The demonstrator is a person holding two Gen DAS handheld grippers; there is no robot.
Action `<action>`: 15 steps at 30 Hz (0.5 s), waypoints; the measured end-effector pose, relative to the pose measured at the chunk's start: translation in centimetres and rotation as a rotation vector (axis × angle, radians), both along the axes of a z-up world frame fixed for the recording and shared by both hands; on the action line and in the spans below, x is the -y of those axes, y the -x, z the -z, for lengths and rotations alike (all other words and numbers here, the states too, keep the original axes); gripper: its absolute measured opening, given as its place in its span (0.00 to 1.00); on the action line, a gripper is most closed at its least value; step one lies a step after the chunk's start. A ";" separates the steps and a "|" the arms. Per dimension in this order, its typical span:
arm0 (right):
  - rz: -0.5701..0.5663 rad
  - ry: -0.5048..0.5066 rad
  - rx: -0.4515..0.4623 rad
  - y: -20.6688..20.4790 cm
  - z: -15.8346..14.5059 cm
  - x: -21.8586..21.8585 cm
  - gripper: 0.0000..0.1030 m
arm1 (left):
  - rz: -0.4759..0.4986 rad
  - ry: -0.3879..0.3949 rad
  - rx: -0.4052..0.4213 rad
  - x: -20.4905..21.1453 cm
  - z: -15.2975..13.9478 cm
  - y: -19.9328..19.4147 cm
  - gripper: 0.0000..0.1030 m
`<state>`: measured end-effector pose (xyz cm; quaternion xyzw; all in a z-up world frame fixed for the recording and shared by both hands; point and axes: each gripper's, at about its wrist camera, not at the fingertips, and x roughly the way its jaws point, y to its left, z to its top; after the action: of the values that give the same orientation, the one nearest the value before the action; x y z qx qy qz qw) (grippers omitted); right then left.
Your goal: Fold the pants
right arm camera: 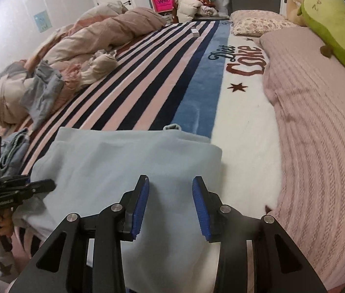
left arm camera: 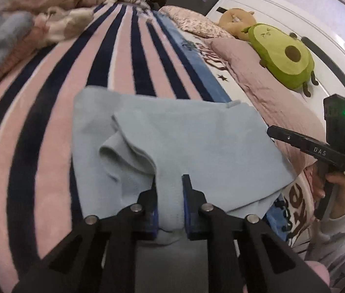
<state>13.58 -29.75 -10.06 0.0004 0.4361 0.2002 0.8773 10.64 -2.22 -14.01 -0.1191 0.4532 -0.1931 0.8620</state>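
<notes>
two views show one bed. from the left wrist, the left hand-held gripper (left arm camera: 170, 195) stands narrow, and its blue pads (left arm camera: 186, 205) pinch a ridge of the light blue pants (left arm camera: 184, 141) at their near edge. the pants lie folded on the striped blanket (left arm camera: 128, 56), with one loose flap curled up at the left side of the fabric. on the right, a hand (left arm camera: 336, 183) holds the right hand-held gripper (left arm camera: 273, 131) above the right edge of the pants; from this side i cannot tell how wide it is. a green avocado plush (left arm camera: 282, 53) lies on the pink cover (left arm camera: 257, 80) by the white headboard (left arm camera: 270, 2).

from the right wrist, the right hand-held gripper (right arm camera: 170, 205) hovers over the pants (right arm camera: 113, 161) with its pads (right arm camera: 140, 207) partly apart and nothing pressed between them. the left hand-held gripper (right arm camera: 47, 185) shows at the left edge, at the left border of the fabric. a crumpled duvet (right arm camera: 94, 34) lies at the far left of the blanket (right arm camera: 148, 78).
</notes>
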 end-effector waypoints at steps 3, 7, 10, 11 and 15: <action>0.007 -0.029 0.013 0.3 -0.5 0.8 0.31 | 0.019 0.017 0.071 1.0 -2.2 0.4 0.10; 0.012 -0.060 0.040 0.9 -1.6 1.7 0.31 | 0.017 -0.017 0.095 2.0 -4.6 0.7 0.11; 0.001 -0.065 0.056 1.5 -2.1 1.7 0.31 | -0.055 -0.090 0.060 0.6 -3.6 1.1 0.41; -0.002 -0.065 0.056 1.6 -2.0 1.7 0.31 | -0.073 -0.094 0.051 0.1 -3.2 1.2 0.55; -0.025 -0.066 0.036 1.8 -1.3 1.3 0.31 | -0.115 -0.092 -0.035 -2.0 -0.8 1.4 0.57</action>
<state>11.76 -31.06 -8.77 0.0200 0.4134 0.2255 0.8820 9.26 -0.18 -13.17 -0.1084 0.4693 -0.1202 0.8681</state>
